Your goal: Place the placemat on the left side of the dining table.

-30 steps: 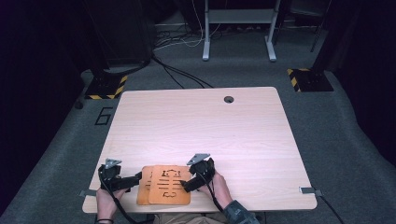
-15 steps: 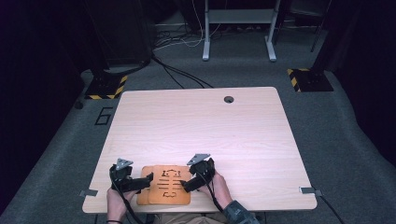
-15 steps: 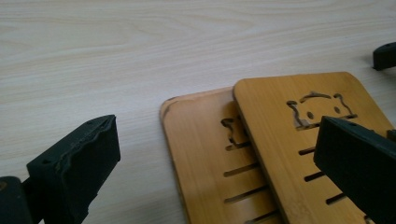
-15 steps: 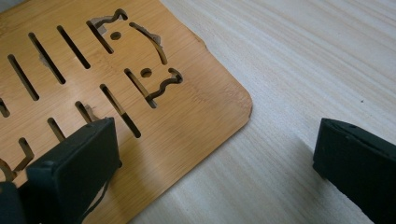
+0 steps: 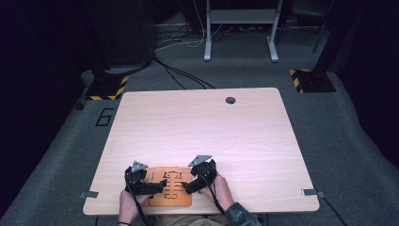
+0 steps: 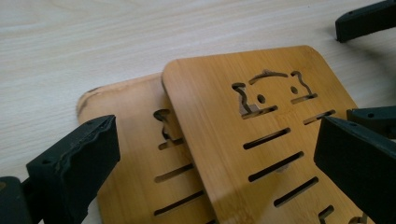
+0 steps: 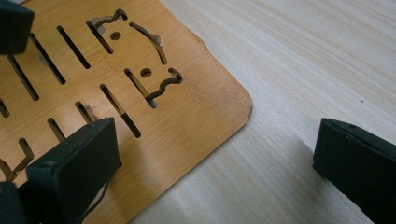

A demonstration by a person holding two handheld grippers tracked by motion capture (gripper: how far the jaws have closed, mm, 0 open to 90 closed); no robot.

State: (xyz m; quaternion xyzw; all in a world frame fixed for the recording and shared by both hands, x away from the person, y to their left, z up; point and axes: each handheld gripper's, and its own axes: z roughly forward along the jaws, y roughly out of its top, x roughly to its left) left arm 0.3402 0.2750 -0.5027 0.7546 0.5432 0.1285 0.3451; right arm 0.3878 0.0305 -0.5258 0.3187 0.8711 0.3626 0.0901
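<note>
1. Here, two flat orange bamboo boards with cut-out slots lie stacked at the bottom centre of the high view, on the pale wooden table.
2. The left gripper and the right gripper flank them, both with jaws spread, grasping nothing.
3. In the left gripper view the upper board sits shifted right of the lower board; the long axis runs away from the person.

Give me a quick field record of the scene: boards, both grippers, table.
top board: bamboo, slotted cut-outs, lying skewed on the one beneath
bottom board: same kind, one side and a corner showing from under the top one
left gripper: open, fingers spread over both boards, holding nothing
right gripper: open, one finger over the top board's edge, the other over bare table
table: light wood, boards at the near edge, round hole near the far edge
</note>
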